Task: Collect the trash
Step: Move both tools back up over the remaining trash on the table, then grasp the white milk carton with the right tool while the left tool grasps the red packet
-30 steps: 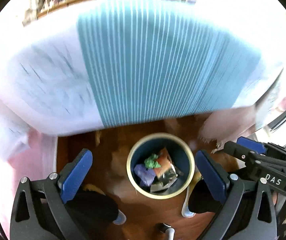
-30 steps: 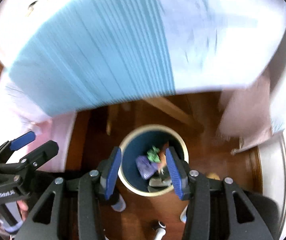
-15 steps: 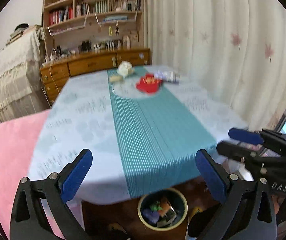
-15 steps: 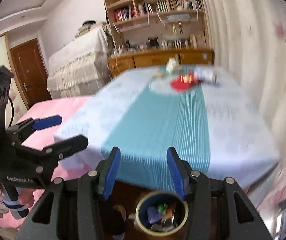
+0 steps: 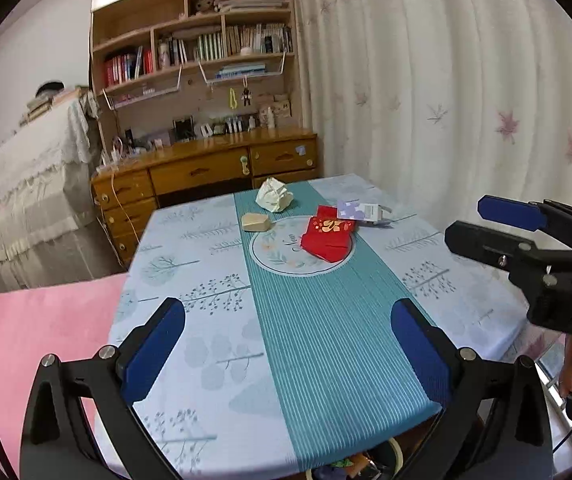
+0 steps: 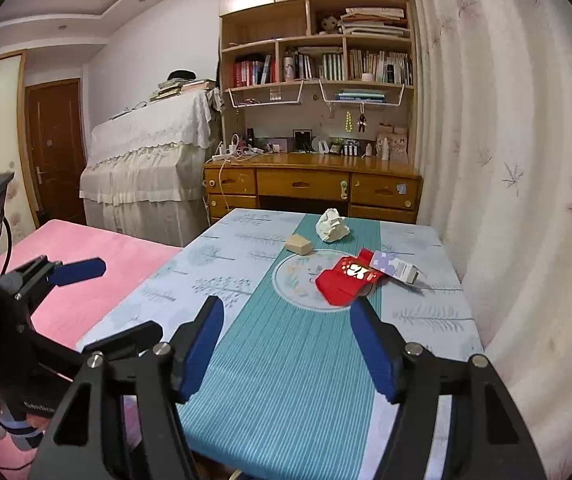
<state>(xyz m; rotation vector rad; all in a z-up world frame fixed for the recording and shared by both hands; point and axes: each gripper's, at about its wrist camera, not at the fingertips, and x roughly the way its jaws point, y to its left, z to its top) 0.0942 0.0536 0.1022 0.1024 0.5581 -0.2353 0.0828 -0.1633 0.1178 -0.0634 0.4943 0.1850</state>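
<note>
Trash lies at the far end of the table: a red packet, a crumpled white paper, a tan block and a small purple-and-white carton. My left gripper is open above the near table edge, nothing between its fingers. My right gripper is beside it, its jaws opening and empty. The trash bin peeks out under the table edge, with scraps inside.
A pink bed borders the table on the left. A curtain hangs close on the right. Behind the table stand a wooden desk with shelves and a cloth-covered cabinet.
Both grippers rose from over the bin under the table to above the tabletop and tilted up. The right gripper's jaws spread wider. The bin slid almost out of view.
</note>
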